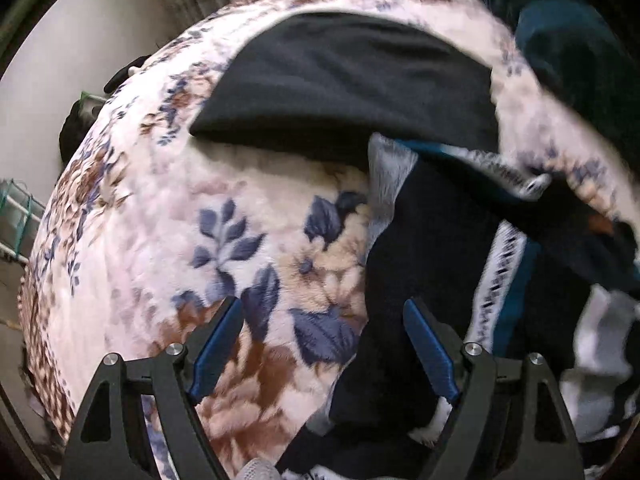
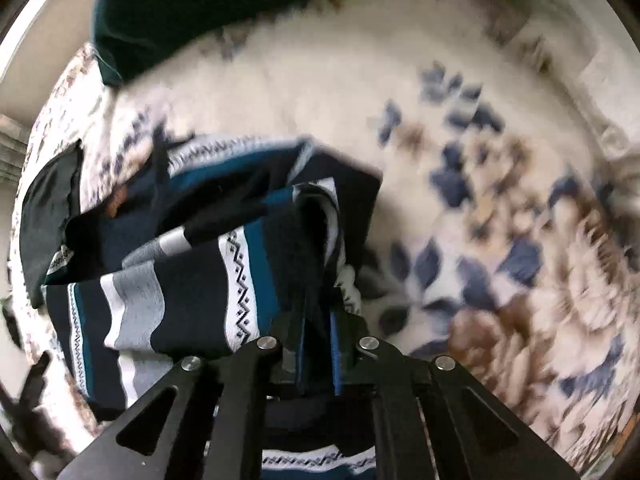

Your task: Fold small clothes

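Observation:
A striped knit garment in navy, teal, grey and white lies rumpled on a floral blanket. My right gripper is shut on a fold of this garment and holds its edge up. In the left wrist view the same garment lies at the right. My left gripper is open, just above the blanket, with its right finger over the garment's dark edge. A folded black cloth lies farther back on the blanket.
A dark teal cloth lies at the back right, and shows at the top in the right wrist view. The black cloth shows at the left there. A wall and a green-framed rack stand beyond the blanket's left edge.

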A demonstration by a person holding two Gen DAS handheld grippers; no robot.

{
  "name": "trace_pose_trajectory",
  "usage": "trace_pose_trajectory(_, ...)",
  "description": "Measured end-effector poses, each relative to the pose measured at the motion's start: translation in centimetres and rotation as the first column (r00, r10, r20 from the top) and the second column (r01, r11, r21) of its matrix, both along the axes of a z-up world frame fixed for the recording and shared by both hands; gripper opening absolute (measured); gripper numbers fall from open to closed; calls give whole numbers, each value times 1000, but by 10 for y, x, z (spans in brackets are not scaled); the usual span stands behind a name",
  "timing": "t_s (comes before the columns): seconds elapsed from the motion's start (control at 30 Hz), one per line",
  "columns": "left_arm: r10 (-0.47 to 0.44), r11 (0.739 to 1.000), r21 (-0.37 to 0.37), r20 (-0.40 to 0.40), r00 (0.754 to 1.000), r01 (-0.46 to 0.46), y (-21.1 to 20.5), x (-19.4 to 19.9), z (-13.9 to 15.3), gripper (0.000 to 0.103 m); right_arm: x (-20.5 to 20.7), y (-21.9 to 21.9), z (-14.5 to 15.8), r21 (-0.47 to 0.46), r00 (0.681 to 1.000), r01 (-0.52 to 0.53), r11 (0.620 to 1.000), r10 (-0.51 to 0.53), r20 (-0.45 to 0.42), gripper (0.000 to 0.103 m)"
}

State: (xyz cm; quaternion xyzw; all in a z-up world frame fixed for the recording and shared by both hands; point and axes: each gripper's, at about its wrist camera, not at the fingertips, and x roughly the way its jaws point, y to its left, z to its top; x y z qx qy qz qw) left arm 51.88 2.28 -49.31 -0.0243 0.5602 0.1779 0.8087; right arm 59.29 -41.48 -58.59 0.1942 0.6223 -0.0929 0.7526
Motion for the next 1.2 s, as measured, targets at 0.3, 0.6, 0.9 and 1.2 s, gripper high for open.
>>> trace_pose_trajectory(0.3,140,990,-42,97,985,-137,43,-41,28,81,22,43,65,2,988,-111,994,110,105,62)
trace_pose_trajectory(0.6,212,976,-63,47,976,-209,75,-54,9,81,93,221,1,4,799,-601,799,601,30,62)
trace_pose_trajectory(0.9,212,970,-131,57,976,-203,77,-39,7,81,86,232,-12,-153,772,-632,760,634,-40,3)
trace_pose_trajectory(1.2,84,984,-167,92,992,-68,44,-15,10,81,101,191,9,22,883,-469,883,469,-25,46)
